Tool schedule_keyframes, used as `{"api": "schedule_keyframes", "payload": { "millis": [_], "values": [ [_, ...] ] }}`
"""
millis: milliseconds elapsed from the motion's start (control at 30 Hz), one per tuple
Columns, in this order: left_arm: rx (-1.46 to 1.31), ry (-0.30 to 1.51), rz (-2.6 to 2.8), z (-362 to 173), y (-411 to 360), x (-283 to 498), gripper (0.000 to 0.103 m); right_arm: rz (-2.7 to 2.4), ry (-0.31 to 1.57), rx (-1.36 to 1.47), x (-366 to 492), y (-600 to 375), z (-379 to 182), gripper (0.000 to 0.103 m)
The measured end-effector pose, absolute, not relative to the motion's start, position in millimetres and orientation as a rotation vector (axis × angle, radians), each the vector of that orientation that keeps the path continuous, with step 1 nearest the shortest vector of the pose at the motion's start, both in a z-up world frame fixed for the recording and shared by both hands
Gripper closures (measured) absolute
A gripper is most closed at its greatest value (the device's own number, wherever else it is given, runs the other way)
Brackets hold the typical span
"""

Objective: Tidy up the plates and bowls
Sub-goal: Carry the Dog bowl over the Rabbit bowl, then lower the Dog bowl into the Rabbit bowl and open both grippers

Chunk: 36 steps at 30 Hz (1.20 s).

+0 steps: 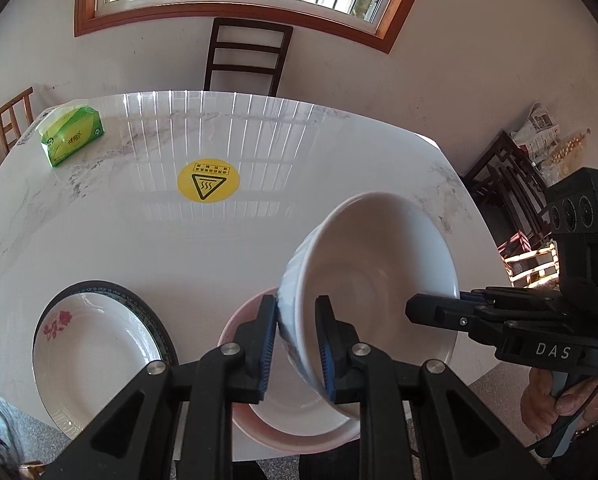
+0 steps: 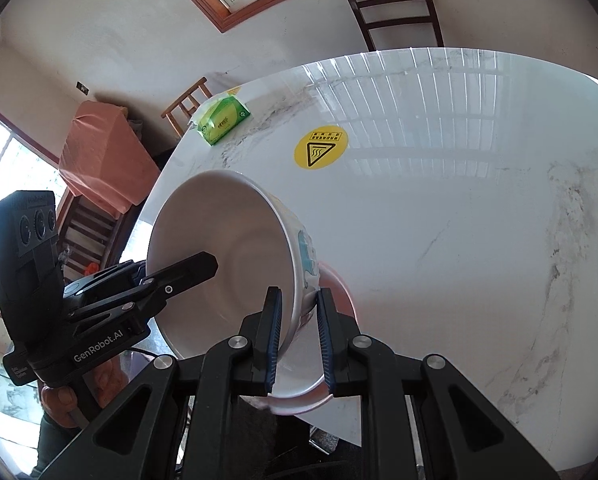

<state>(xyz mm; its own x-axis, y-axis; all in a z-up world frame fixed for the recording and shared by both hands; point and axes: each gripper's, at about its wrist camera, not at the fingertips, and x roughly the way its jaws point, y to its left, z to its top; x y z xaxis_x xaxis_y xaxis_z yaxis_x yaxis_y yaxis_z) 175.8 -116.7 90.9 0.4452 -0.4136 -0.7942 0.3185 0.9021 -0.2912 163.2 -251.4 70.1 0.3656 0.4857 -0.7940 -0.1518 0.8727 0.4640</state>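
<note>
Both grippers clamp the tilted white bowl by its rim: left gripper and right gripper each pinch the wall, above the pink bowl at the table edge.

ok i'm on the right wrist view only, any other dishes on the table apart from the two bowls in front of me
Observer: Yes, one plate with a red flower and a dark rim, at the near edge of the table.
Operator: which side of the pink one
Observer: To the left of the pink bowl, right next to it.
Operator: and the other hand's grip, i only see one finger, inside the bowl
Observer: The left gripper has its second finger on the outside of the white bowl, so it is clamped on the wall.
</note>
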Motion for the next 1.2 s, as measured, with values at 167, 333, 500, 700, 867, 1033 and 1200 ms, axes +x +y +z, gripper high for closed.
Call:
{"api": "schedule_keyframes", "payload": {
  "millis": [167,333,500,700,867,1033,1200],
  "values": [
    [-0.103,1.025,-0.455,84,-112,159,0.083,0.42,1.136,0.323,146,-247,64,0.086],
    [-0.098,1.042,-0.455,76,-110,146,0.083,0.416,1.155,0.316,134,-243,55,0.086],
    [-0.094,1.047,-0.448,72,-110,139,0.083,0.412,1.168,0.321,129,-239,47,0.086],
    [-0.112,1.06,-0.423,61,-108,146,0.083,0.397,1.18,0.331,134,-234,36,0.086],
    [-0.135,1.094,-0.447,54,-106,149,0.083,0.398,1.221,0.365,137,-238,29,0.086],
    [-0.12,1.101,-0.446,55,-107,153,0.083,0.405,1.275,0.446,140,-242,21,0.086],
    [-0.111,1.132,-0.433,45,-108,159,0.083,0.4,1.303,0.491,144,-241,14,0.086]
  ]
}}
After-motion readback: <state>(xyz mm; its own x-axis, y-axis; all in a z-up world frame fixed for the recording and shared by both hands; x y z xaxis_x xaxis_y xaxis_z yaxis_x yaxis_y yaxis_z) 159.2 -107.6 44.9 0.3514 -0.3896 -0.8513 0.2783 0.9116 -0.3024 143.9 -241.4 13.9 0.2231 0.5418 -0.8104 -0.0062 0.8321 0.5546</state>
